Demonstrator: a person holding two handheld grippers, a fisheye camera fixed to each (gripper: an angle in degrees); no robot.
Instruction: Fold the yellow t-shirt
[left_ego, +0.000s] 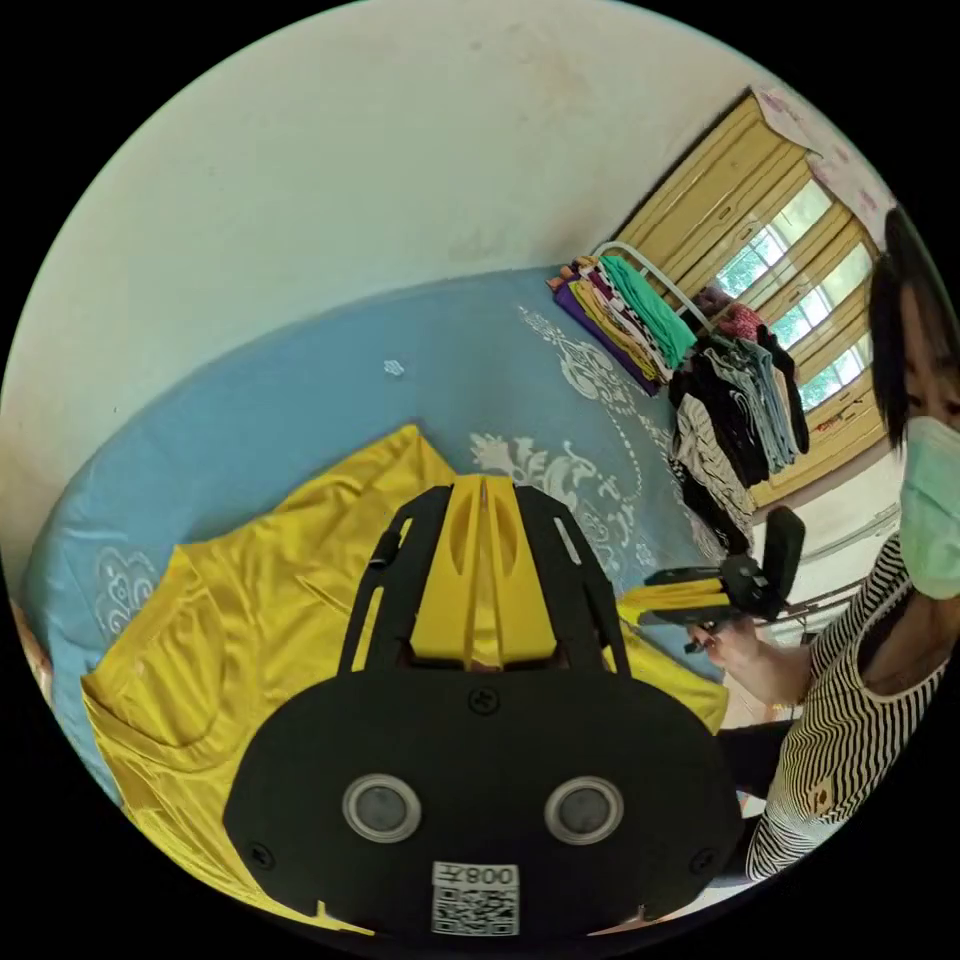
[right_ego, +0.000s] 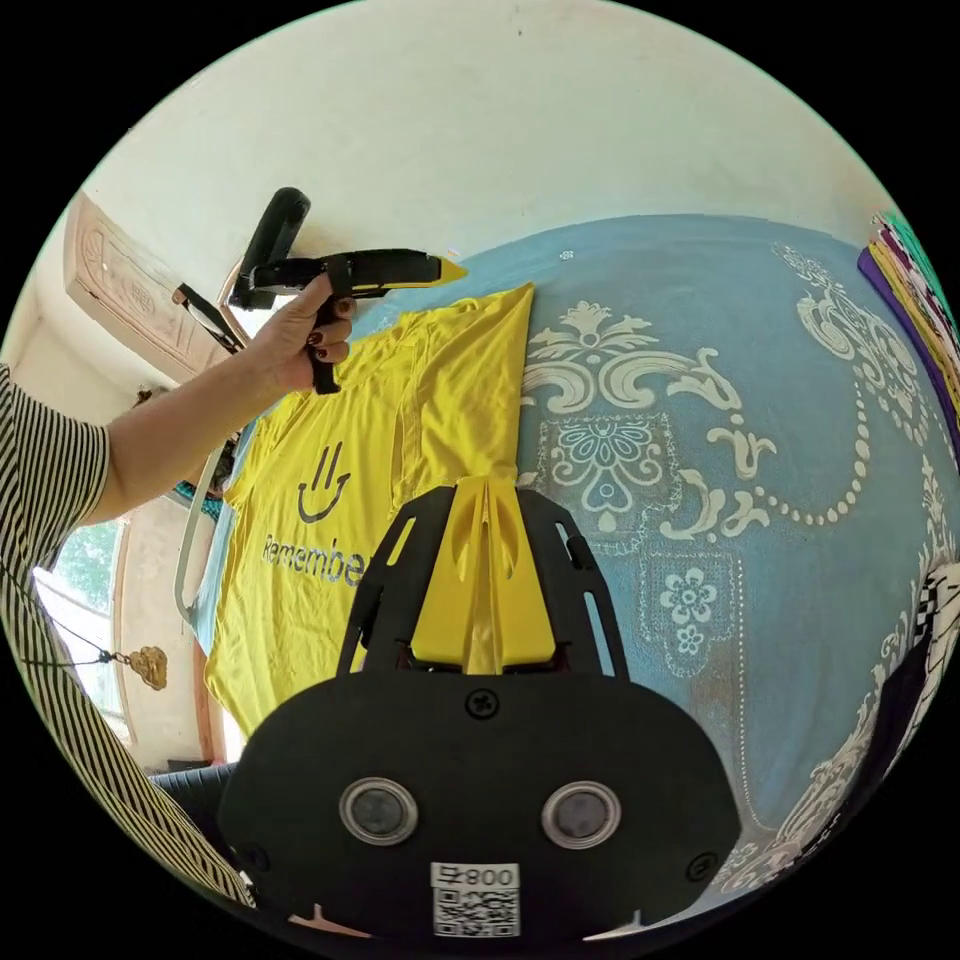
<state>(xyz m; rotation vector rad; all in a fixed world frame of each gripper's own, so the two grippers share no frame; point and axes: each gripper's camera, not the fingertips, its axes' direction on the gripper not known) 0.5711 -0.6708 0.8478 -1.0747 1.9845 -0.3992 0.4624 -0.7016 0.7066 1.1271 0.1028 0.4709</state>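
On the blue patterned bedspread (right_ego: 760, 400) the yellow t-shirt (right_ego: 330, 480) lies spread out, print side up, with one side already turned in along a straight edge. Both tools hang above it and grip nothing. The left gripper (left_ego: 483, 490) has its yellow jaws pressed together on air, and so does the right gripper (right_ego: 487, 490). A person in a striped top (left_ego: 850, 720) holds them both, one in each hand. Folded clothes (left_ego: 630, 320) are stacked at the far end of the bed. To fold well from here, I would open each tool, pinch the hem and the shoulder on the flat side, and bring them across together, so the new edge runs parallel to the first and no wrinkles get trapped.
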